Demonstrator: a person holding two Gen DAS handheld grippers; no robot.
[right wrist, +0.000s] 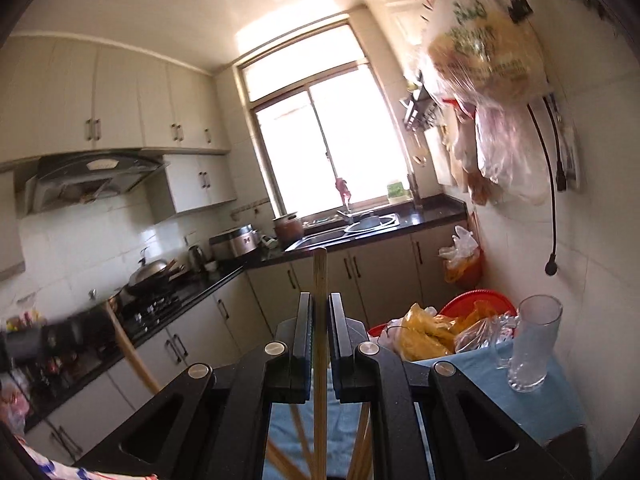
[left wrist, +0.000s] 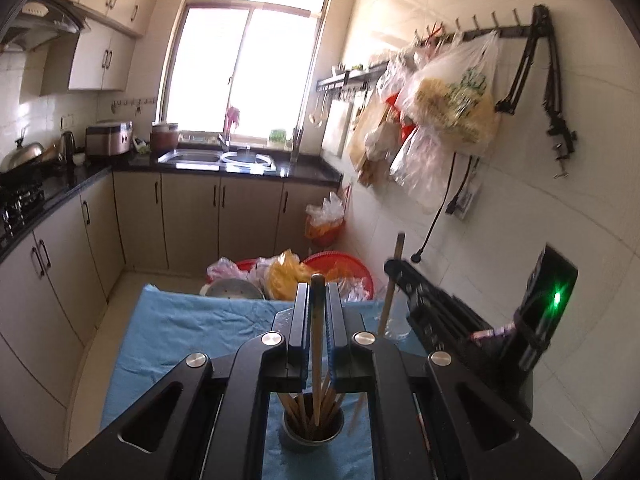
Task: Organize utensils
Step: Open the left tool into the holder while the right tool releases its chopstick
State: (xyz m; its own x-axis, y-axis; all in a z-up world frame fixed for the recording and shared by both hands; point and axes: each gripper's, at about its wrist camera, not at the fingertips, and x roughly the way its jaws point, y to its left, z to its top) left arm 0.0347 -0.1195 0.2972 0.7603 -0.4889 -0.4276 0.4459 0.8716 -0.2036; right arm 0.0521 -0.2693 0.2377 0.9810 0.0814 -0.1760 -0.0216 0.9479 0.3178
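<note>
My left gripper (left wrist: 318, 292) is shut on a wooden chopstick (left wrist: 317, 344), held upright over a metal cup (left wrist: 313, 426) that holds several chopsticks on the blue cloth (left wrist: 180, 332). My right gripper (right wrist: 319, 304) is shut on another wooden chopstick (right wrist: 319, 320), held upright above the cloth (right wrist: 532, 404). In the left wrist view the right gripper (left wrist: 404, 276) shows at the right with its chopstick (left wrist: 390, 292). More chopsticks (right wrist: 360, 440) lie below the right gripper. A further chopstick (right wrist: 132, 356) shows at the left of the right wrist view.
A clear glass mug (right wrist: 530, 346) stands on the cloth's right side. Red basins with plastic bags (left wrist: 312, 272) sit beyond the table. Bags (left wrist: 452, 96) hang on the right wall. Counter, sink (left wrist: 216, 158) and stove (left wrist: 20, 200) line the far and left sides.
</note>
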